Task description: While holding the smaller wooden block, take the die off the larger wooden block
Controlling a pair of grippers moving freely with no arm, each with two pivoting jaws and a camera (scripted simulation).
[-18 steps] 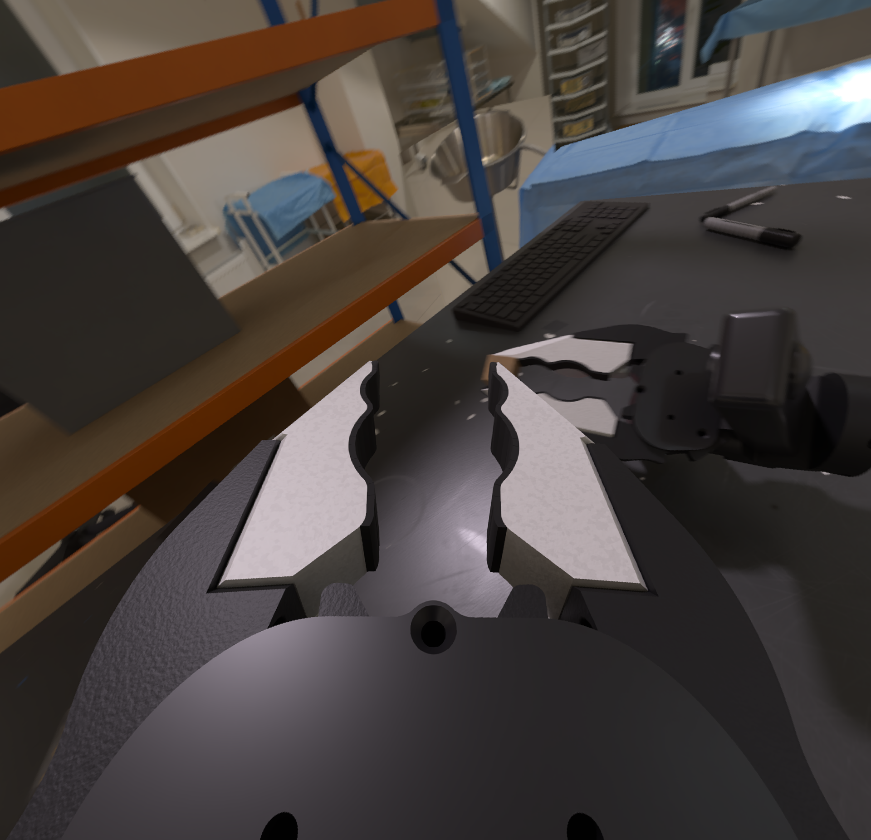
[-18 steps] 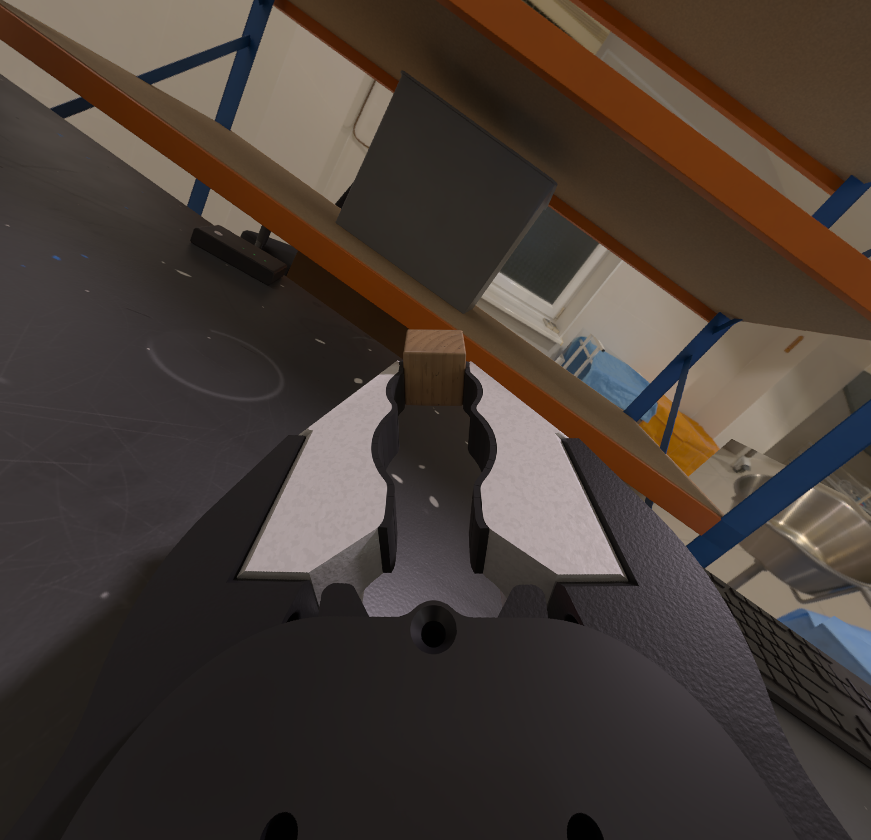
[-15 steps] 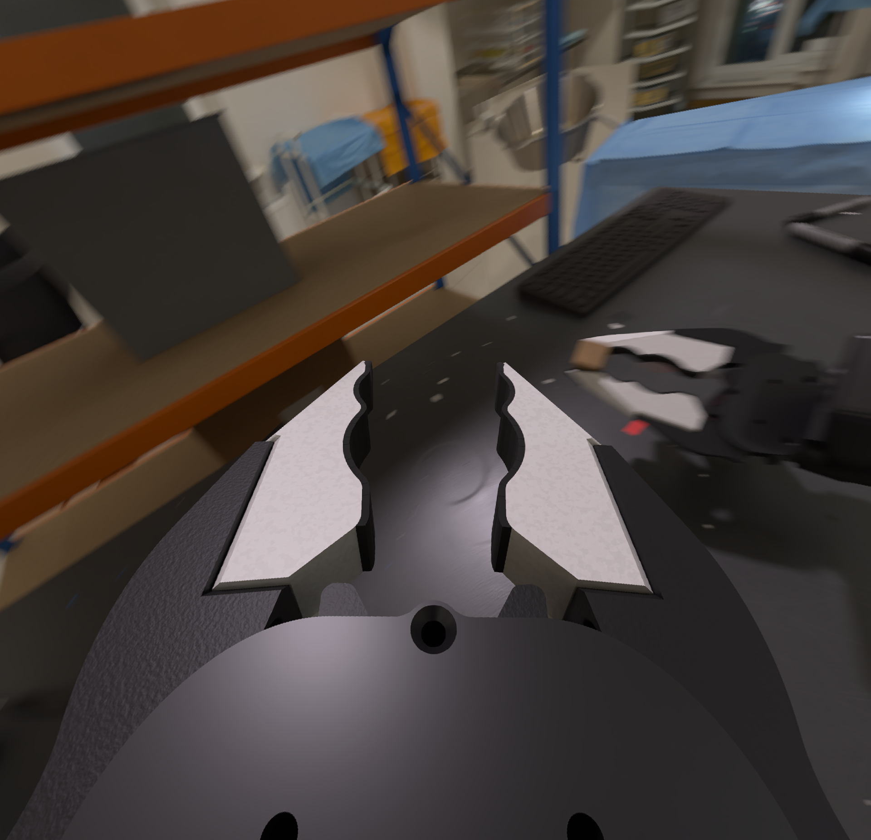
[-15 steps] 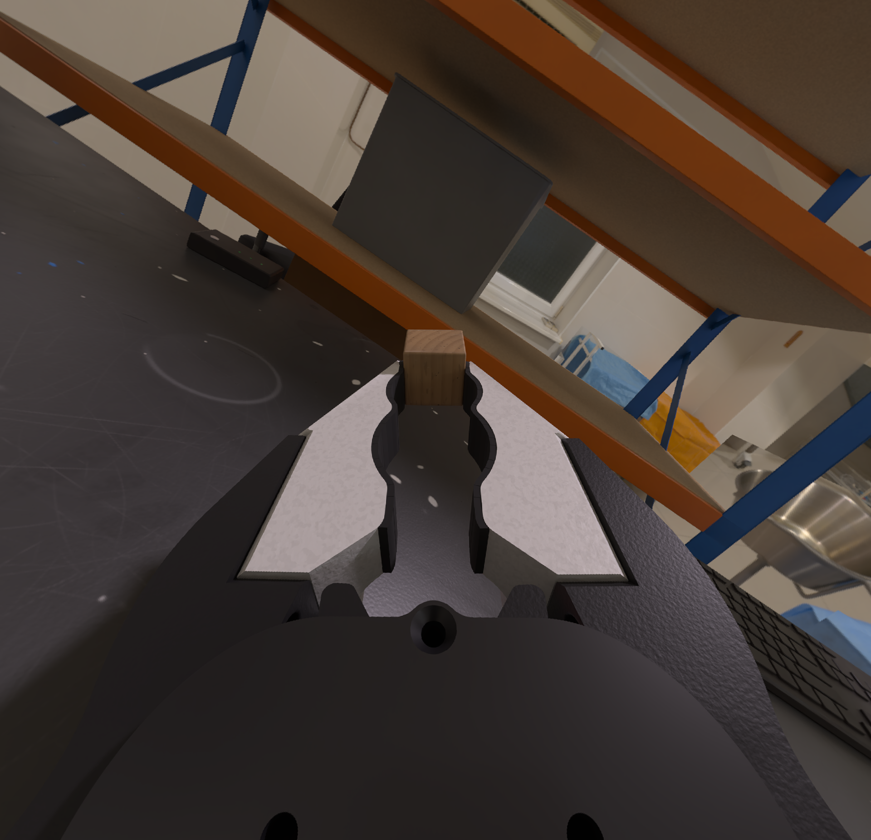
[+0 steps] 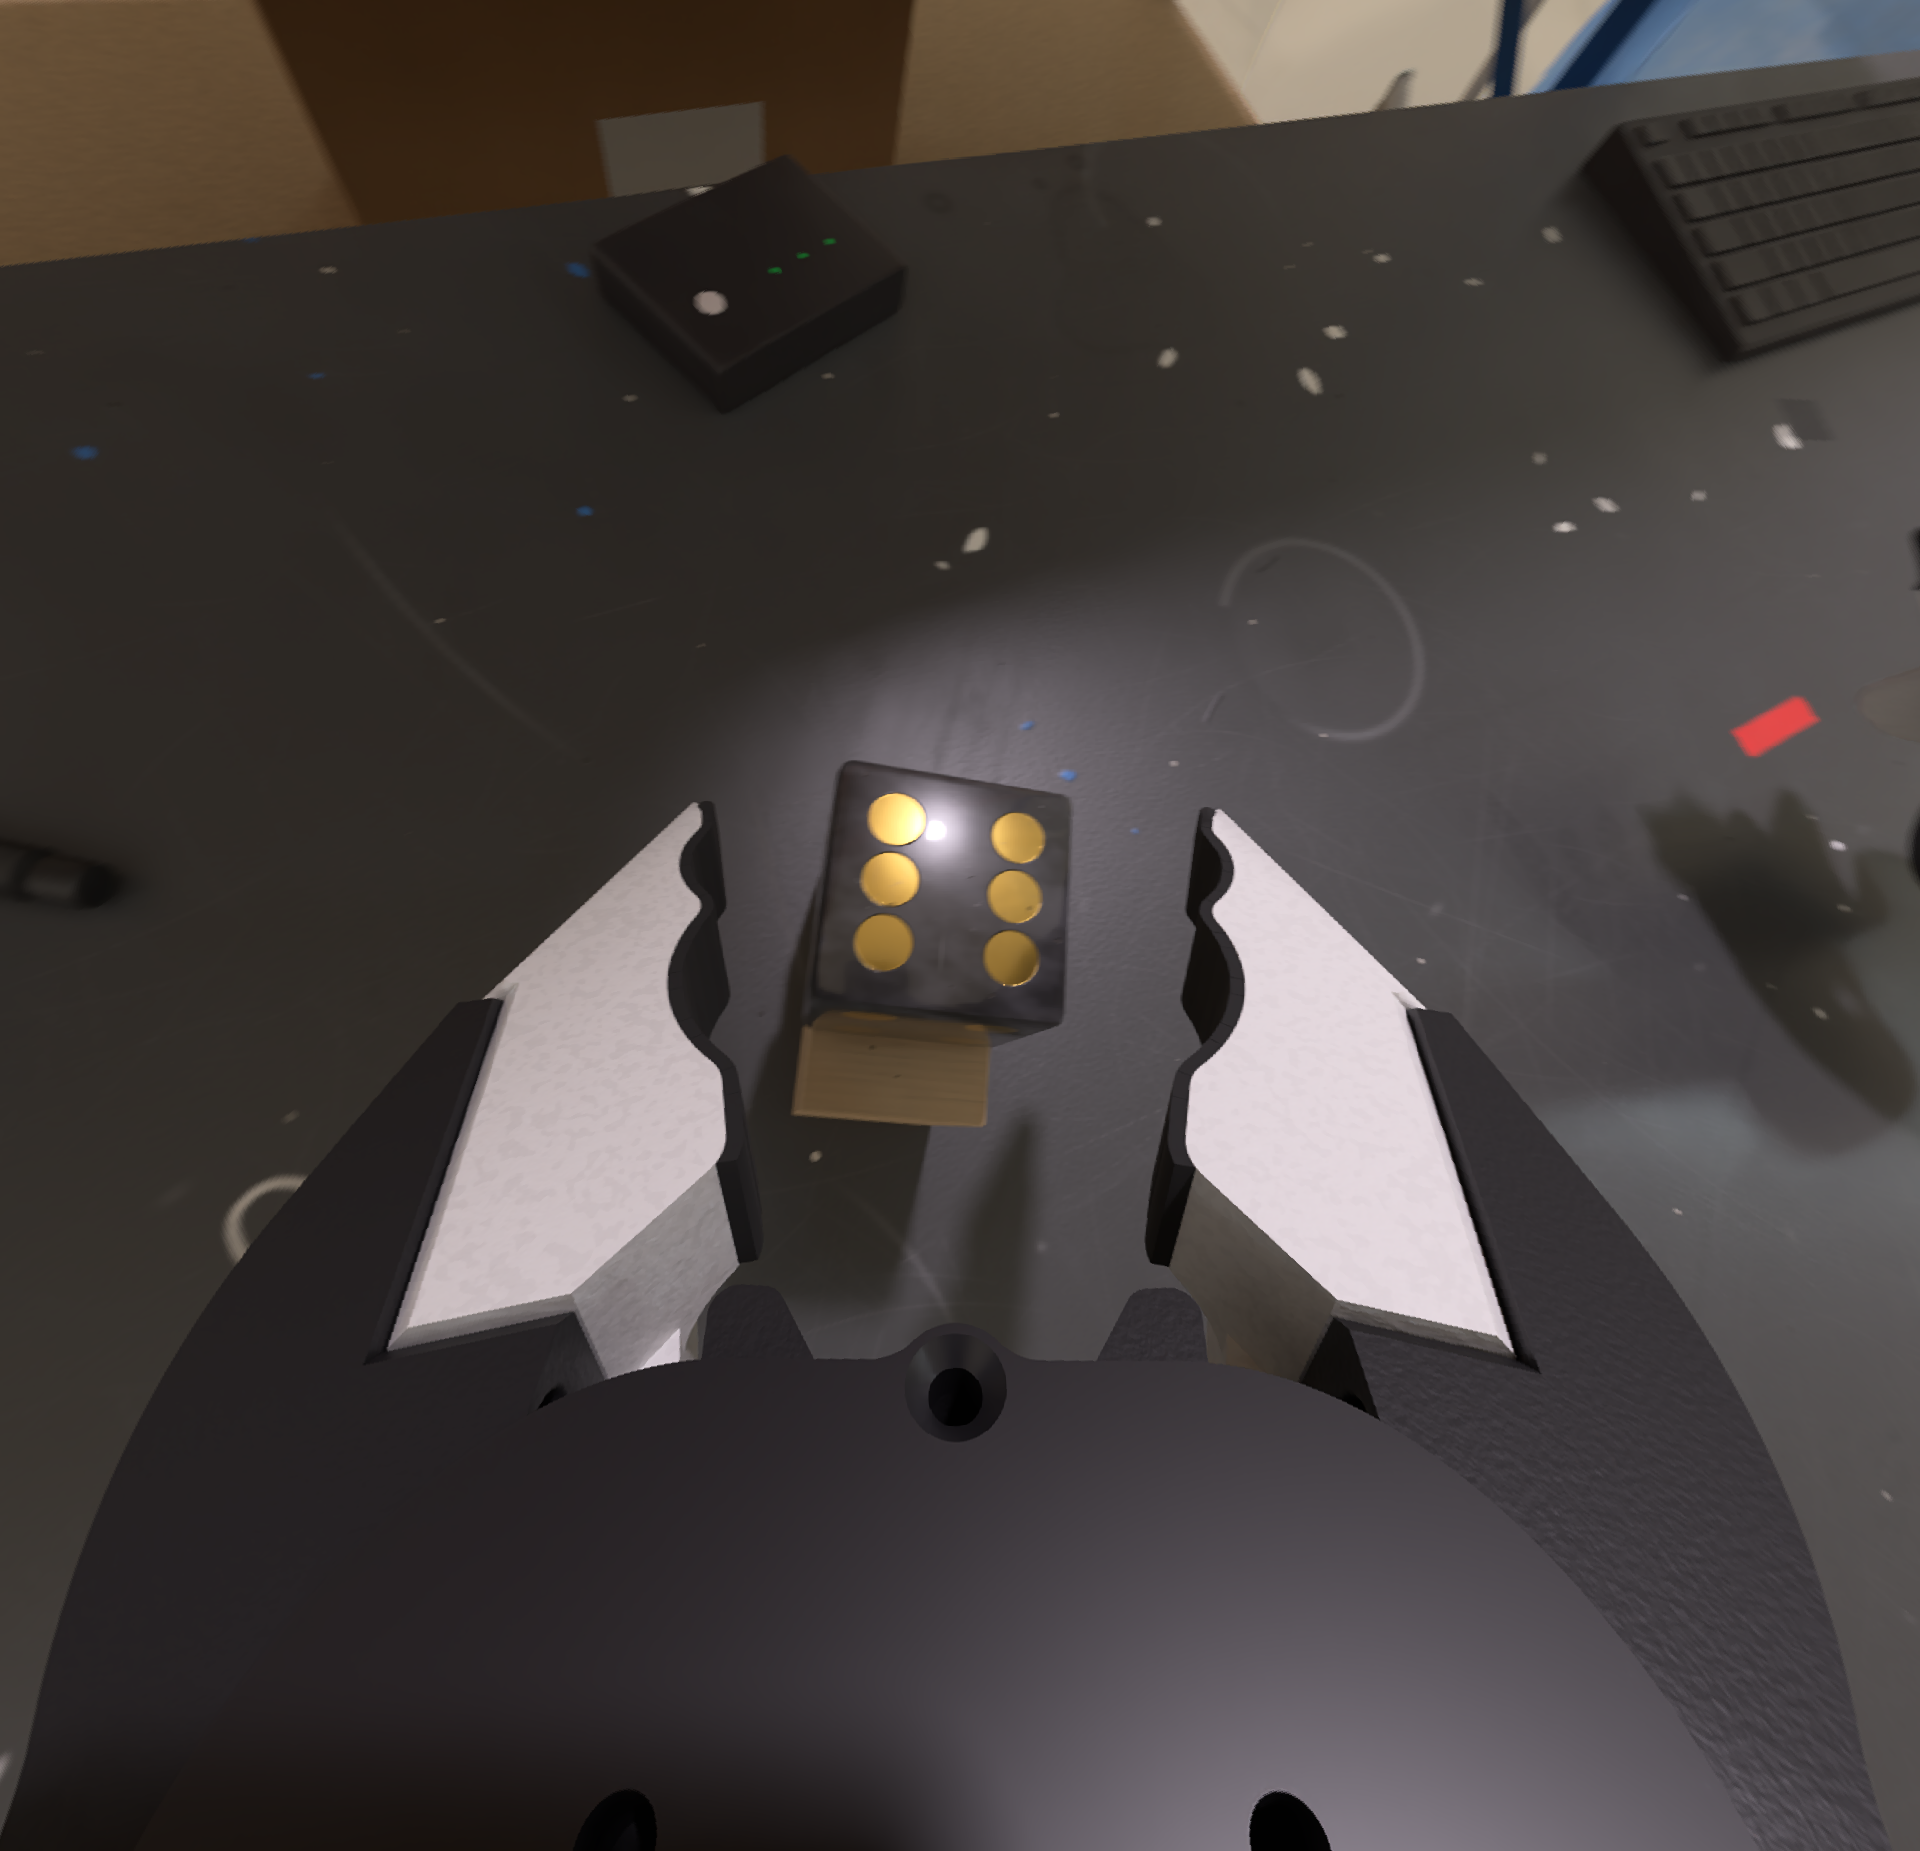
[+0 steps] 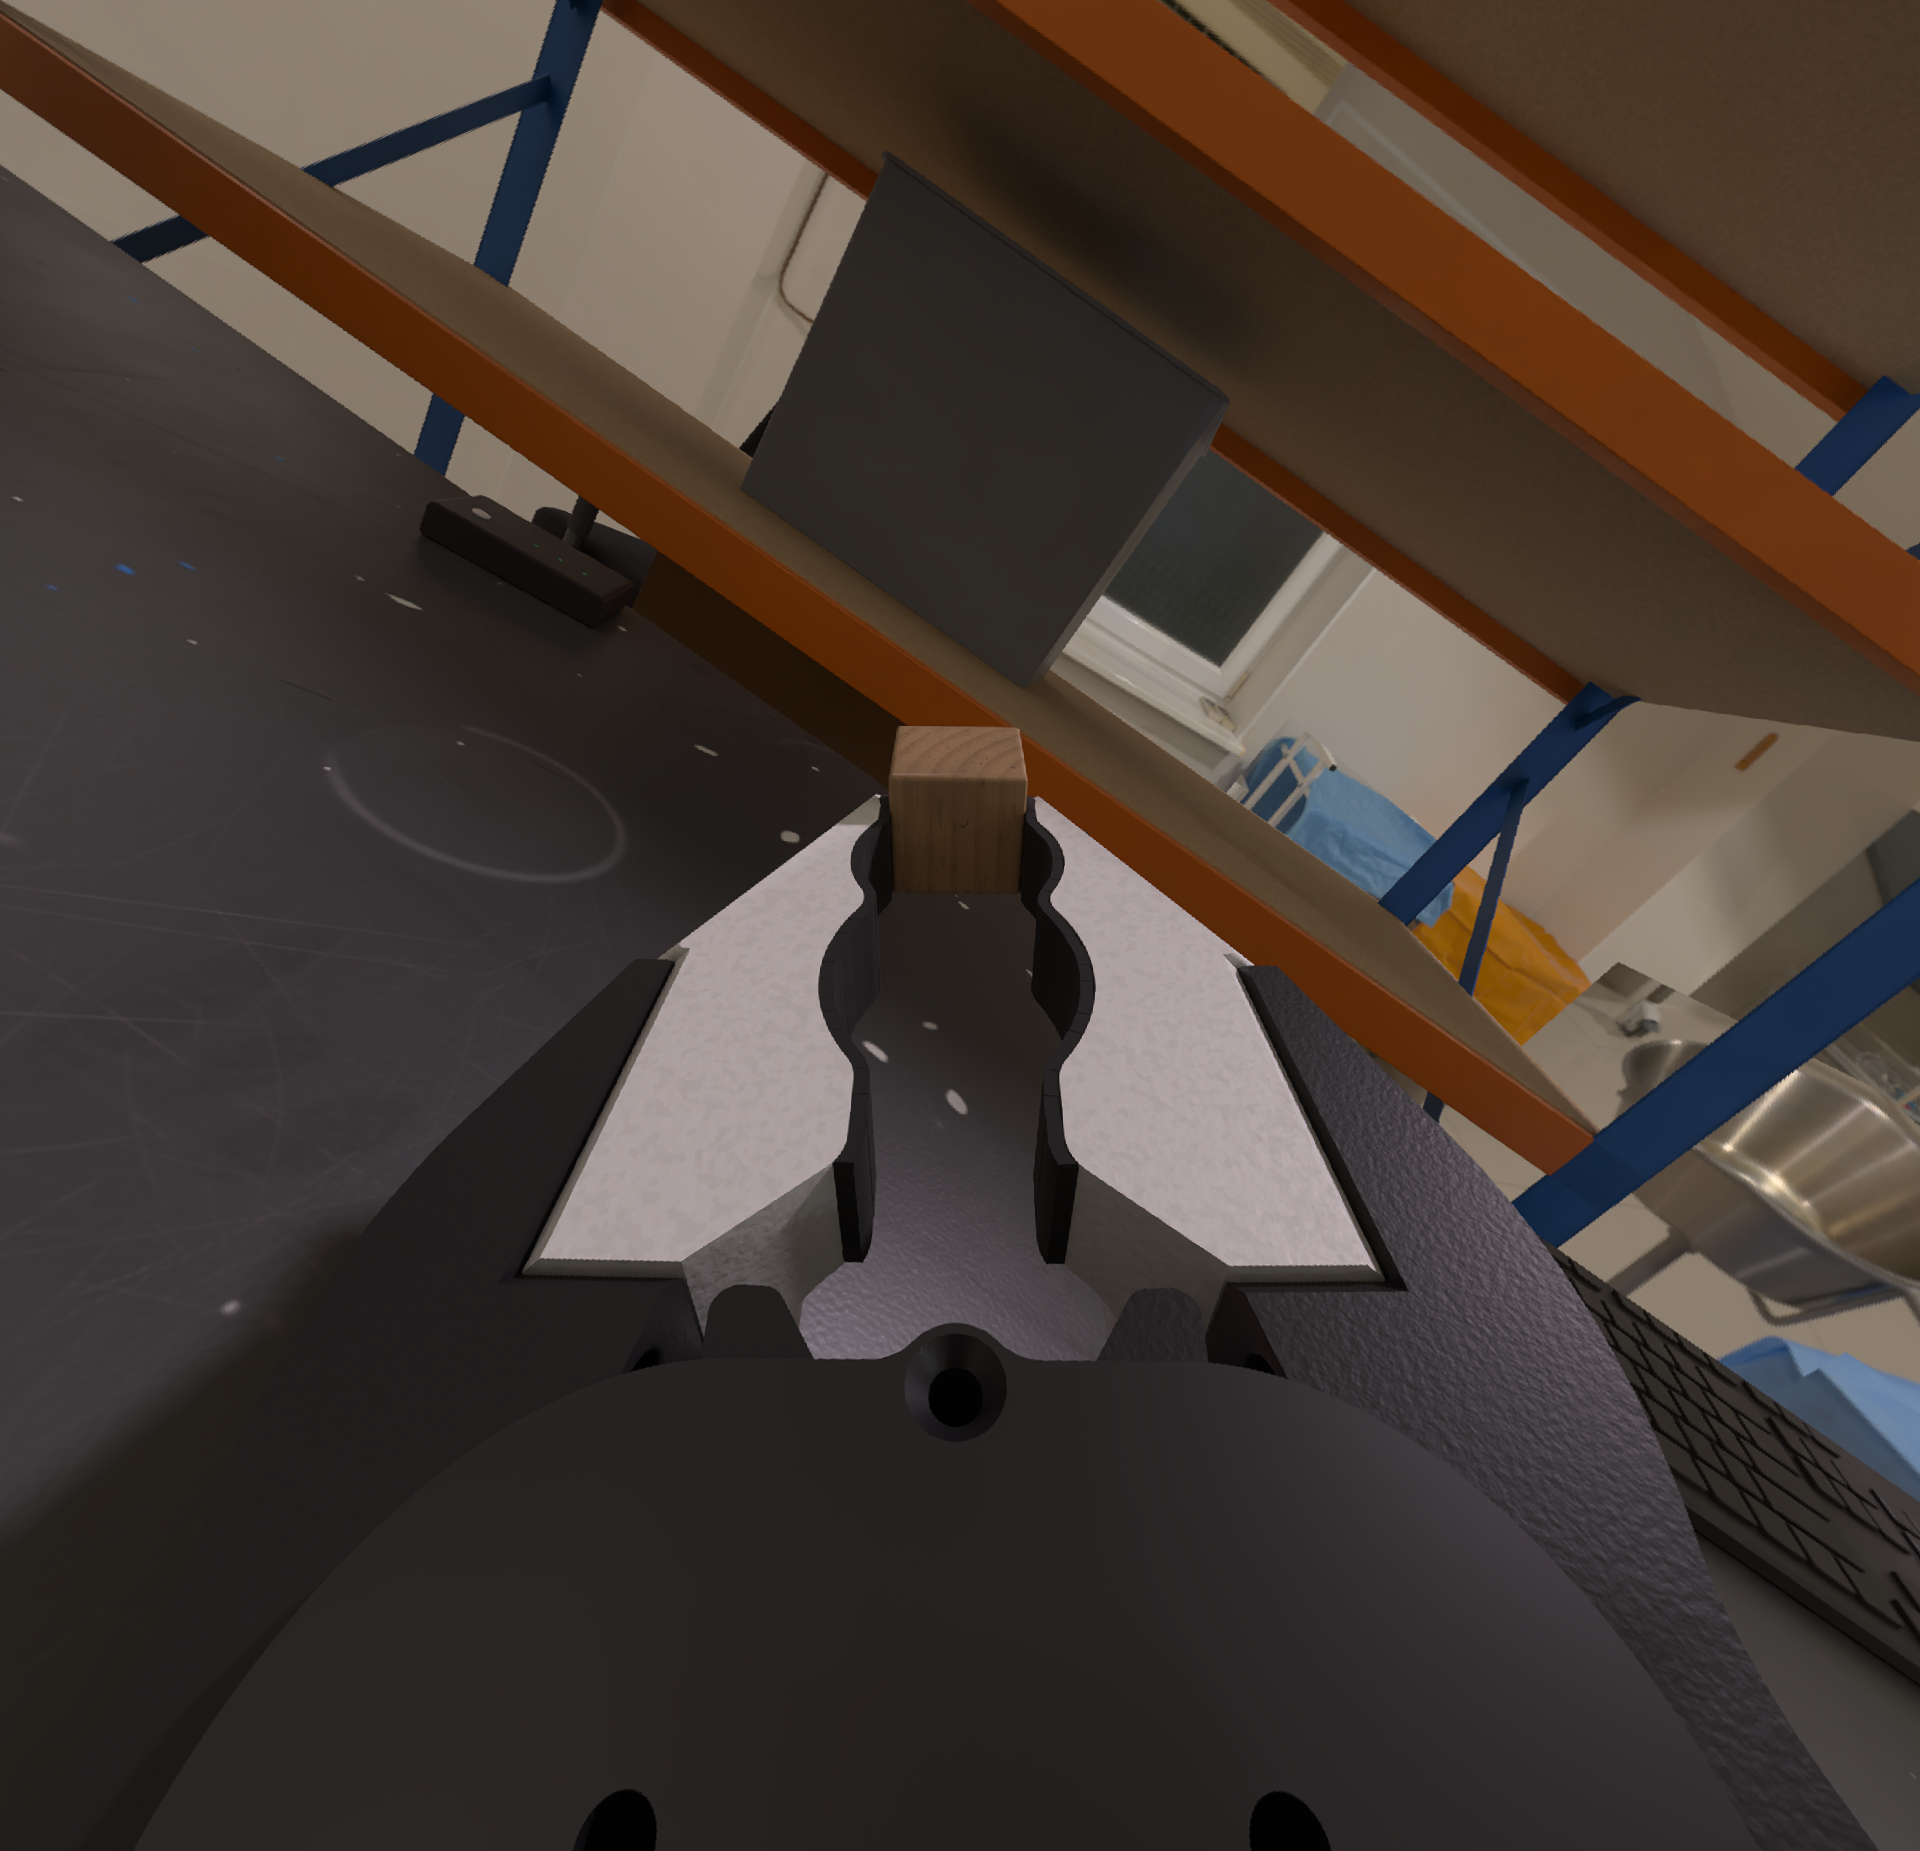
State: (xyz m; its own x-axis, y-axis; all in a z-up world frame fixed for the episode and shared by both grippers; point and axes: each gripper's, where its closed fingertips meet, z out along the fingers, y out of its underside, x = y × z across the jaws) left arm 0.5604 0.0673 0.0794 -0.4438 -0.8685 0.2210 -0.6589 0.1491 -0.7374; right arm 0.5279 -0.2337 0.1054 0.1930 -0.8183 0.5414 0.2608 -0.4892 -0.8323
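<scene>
A black die with gold pips sits on top of the larger wooden block, which stands on the dark table. My left gripper is open wide and hangs above them, one finger on each side of the die, touching nothing. My right gripper is shut on the smaller wooden block, held at the fingertips above the table and pointing toward the shelving. The die and the larger block do not show in the right wrist view.
A small black box with green lights lies at the table's far edge, also in the right wrist view. A black keyboard lies far right. A red tape mark is on the right. Orange and blue shelving stands beyond the table.
My left gripper has swung left and tilted down, from facing the shelving and the right gripper to hanging over the die, and its fingers have opened wider. The right gripper has barely moved.
</scene>
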